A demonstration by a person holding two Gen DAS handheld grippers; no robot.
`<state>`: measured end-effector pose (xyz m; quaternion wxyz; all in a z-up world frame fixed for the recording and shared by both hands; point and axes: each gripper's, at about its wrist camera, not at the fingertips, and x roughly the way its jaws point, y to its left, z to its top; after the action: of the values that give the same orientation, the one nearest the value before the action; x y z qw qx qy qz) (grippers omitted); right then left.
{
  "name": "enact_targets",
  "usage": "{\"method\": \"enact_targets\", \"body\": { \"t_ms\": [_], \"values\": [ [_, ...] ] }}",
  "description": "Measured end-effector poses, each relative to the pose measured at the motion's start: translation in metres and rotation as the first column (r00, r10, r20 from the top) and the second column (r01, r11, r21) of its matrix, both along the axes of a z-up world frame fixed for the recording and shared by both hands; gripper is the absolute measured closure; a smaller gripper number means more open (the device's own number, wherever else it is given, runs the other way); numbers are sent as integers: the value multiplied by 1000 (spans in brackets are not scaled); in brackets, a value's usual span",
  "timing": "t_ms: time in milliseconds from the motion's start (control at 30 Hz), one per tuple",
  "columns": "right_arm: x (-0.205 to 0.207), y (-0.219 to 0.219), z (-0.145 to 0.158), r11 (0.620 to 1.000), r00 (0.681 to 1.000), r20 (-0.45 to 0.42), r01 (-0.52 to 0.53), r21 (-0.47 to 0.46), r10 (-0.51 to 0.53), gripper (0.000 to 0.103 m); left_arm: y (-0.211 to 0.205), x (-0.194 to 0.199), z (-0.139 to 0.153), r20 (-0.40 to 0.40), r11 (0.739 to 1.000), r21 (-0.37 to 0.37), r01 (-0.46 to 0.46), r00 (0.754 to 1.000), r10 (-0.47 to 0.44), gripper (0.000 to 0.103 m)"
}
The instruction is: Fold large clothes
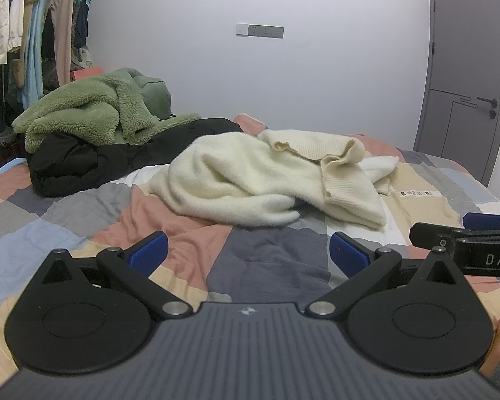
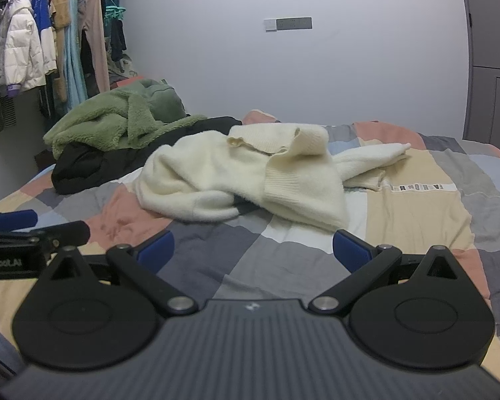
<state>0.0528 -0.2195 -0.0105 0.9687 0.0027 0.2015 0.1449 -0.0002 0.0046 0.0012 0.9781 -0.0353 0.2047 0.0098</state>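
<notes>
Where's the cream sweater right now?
The cream sweater lies crumpled mid-bed on the patchwork quilt, ahead of both open grippers, just right of the black jacket and green fleece.

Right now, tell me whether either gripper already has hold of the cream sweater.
No: the left gripper and right gripper both hang open above the quilt, short of the cream sweater.
</notes>
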Motion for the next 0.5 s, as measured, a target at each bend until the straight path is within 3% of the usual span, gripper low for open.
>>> {"method": "enact_targets", "body": {
  "t_ms": [500],
  "values": [
    [-2, 4, 0, 1000, 1000, -11, -5, 2, 5, 0, 2, 2, 0, 0, 1000, 0, -4, 1000, 4, 0]
  ]
}}
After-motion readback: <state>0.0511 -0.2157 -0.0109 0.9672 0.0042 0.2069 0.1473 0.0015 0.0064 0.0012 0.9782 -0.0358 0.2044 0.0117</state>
